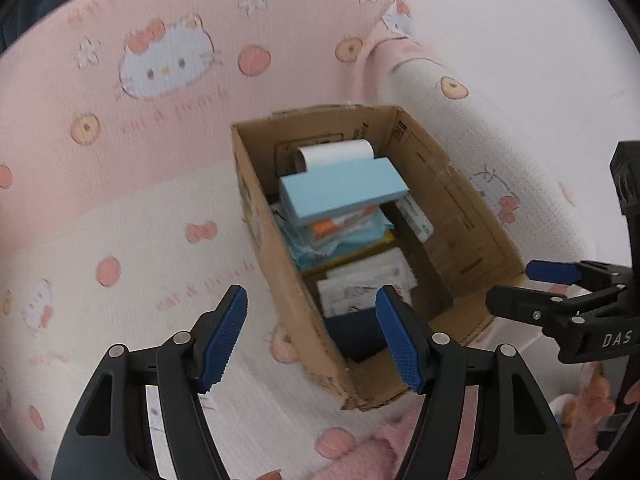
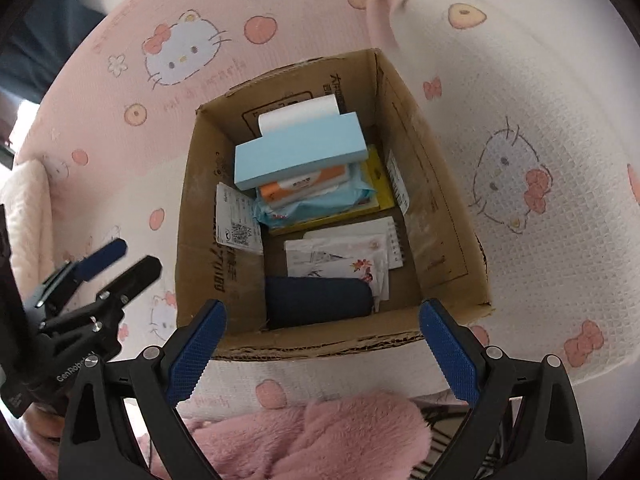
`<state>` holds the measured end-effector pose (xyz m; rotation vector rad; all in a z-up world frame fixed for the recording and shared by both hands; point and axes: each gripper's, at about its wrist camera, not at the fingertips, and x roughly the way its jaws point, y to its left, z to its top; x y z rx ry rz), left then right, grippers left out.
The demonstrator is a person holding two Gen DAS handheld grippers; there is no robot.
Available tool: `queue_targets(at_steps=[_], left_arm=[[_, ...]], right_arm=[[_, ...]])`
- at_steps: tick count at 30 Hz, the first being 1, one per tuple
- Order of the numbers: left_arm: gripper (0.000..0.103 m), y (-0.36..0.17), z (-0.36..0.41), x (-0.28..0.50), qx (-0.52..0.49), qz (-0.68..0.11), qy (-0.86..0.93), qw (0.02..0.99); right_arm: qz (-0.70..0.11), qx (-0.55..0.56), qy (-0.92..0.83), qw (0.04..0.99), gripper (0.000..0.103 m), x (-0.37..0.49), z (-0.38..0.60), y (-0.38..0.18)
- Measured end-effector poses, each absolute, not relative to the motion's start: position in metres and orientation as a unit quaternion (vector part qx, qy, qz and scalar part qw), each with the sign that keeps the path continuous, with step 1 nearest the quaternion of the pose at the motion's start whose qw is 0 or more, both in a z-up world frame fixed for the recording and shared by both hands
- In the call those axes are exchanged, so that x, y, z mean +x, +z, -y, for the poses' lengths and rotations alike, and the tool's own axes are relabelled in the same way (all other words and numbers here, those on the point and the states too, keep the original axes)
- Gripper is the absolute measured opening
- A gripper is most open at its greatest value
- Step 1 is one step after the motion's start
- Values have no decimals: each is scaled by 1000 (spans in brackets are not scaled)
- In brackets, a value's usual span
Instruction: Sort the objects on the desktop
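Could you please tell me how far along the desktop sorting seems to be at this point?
Much looks done: the cardboard box already holds a light blue box on a stack of packets, a white paper roll, some cards and a dark blue case. Nothing is in hand: the left gripper and right gripper are both open and empty. No loose item awaiting sorting is visible.
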<state>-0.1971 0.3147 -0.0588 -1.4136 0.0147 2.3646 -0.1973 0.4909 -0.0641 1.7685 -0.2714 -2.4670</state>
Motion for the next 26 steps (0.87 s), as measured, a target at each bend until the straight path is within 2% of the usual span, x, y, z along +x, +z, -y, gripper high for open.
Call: queue_targets(at_steps=[4, 9, 14, 21, 26], left_arm=[[71, -56, -315, -202, -510, 24, 835, 205], [71, -49, -322, -196, -493, -10, 845, 205], [75, -42, -321, -193, -491, -33, 848, 197], [76, -33, -319, -197, -441, -48, 879, 176], [76, -32, -320, -197, -443, -41, 874, 195]], right_arm=[[45, 577, -815, 28, 97, -199, -482, -55], [10, 572, -820, 28, 97, -200, -470, -45], [-4, 571, -820, 41, 97, -197, -461, -37], [-9, 573, -818, 42, 97, -205, -456, -42], [-6, 577, -816, 40, 97, -205, -454, -45]])
